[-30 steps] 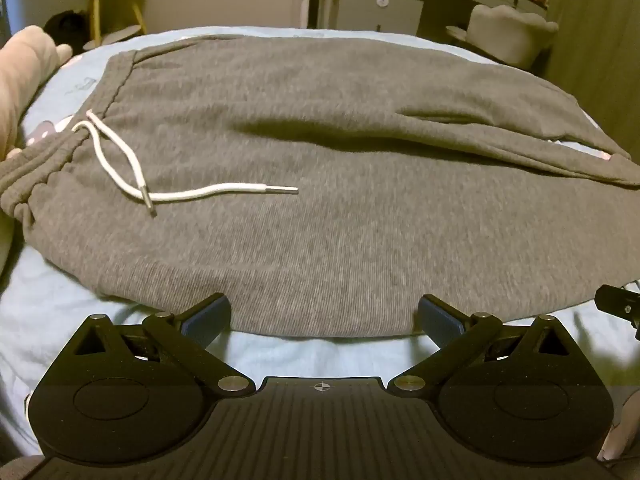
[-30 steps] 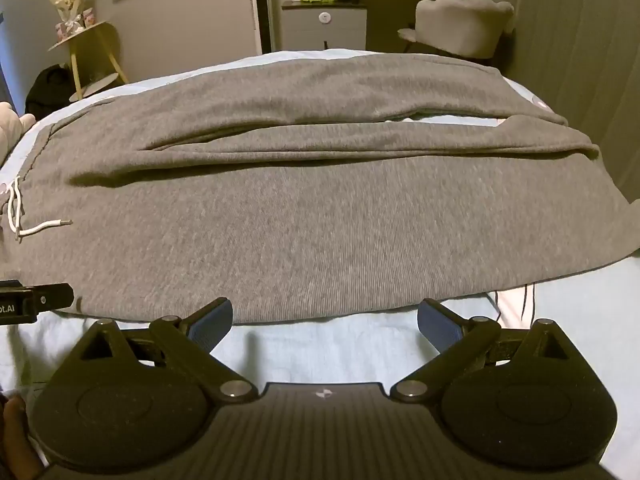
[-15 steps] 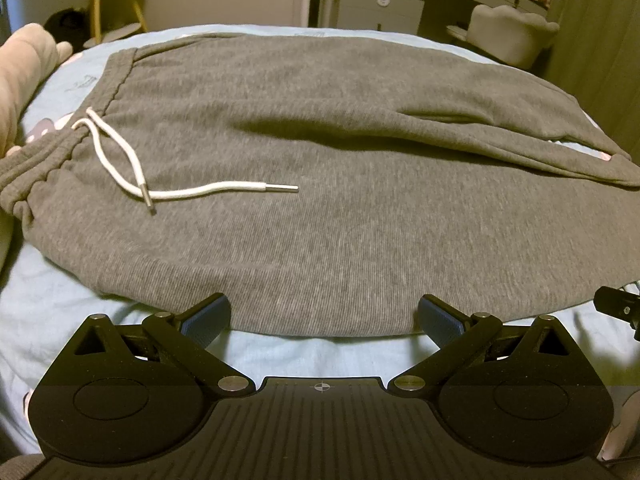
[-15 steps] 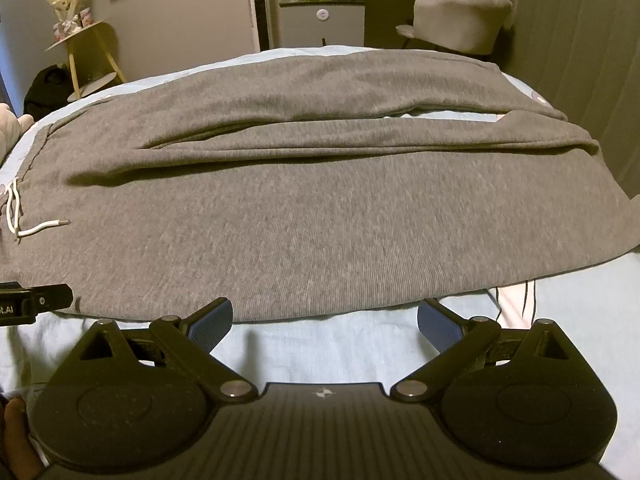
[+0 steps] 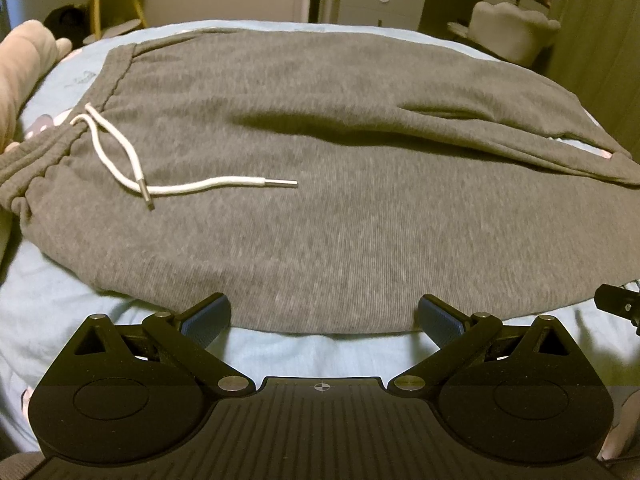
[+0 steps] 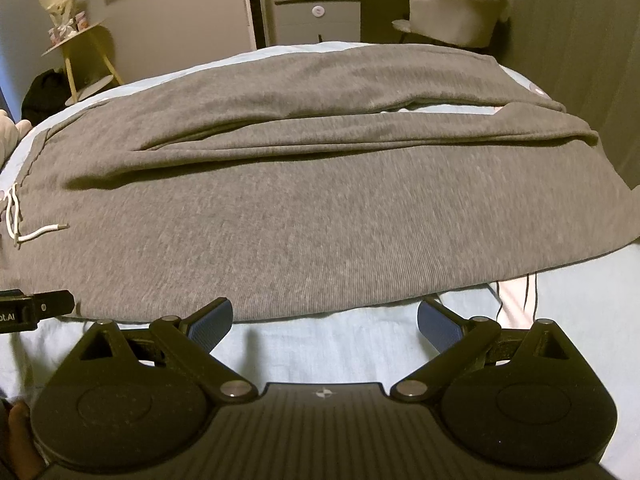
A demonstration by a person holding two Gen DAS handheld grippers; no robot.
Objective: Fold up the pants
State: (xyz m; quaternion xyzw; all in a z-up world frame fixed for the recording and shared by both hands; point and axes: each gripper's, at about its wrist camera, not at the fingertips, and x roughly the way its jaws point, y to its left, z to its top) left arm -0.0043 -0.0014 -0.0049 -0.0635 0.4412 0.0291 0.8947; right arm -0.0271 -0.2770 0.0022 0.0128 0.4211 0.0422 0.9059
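Left wrist: ribbed grey pants (image 5: 340, 200) flat; both grippers' fingers (image 5: 206, 316) spread, w/ nothing held.

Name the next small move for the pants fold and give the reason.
Probably ease both grippers forward onto the near edge of the pants: the left gripper and right gripper are open and empty, just short of that hem on the bed sheet.

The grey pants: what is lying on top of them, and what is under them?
On the grey pants lies a white drawstring near the waistband. Under them is a light blue bedsheet, seen only around their edges; the rest is covered.
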